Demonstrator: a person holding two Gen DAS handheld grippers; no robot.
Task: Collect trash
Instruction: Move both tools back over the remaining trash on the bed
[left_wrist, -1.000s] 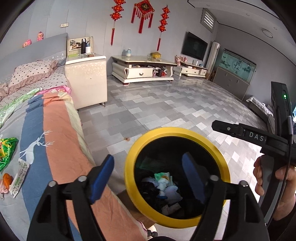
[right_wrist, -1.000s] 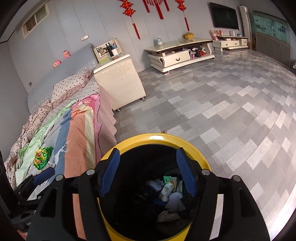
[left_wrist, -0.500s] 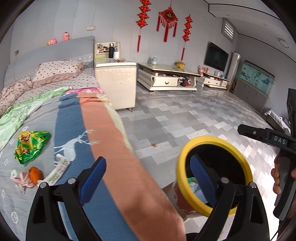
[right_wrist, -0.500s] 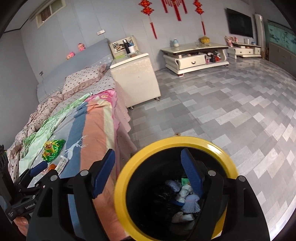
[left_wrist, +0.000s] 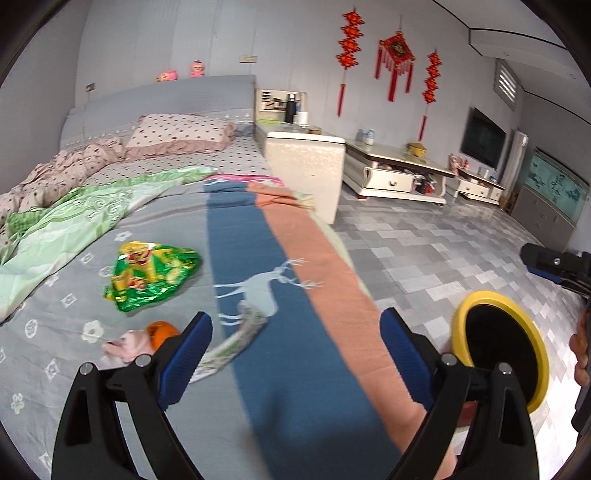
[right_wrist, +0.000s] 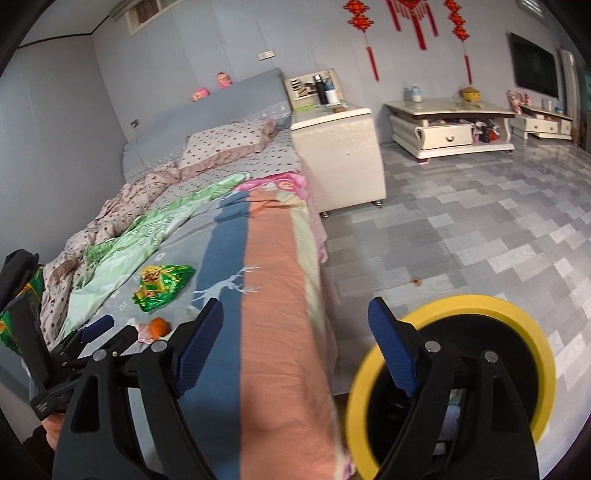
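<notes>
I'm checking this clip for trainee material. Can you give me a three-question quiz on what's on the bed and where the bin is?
1. True or false: the yellow-rimmed bin stands on the bed.
2. Which piece of trash lies nearest the green foil wrapper? A) the orange item B) a glass bottle C) a shoe
3. Fill in: the left gripper and the right gripper are both ____, with nothing between the fingers.

Key
1. False: it stands on the tiled floor beside the bed.
2. A
3. open
</notes>
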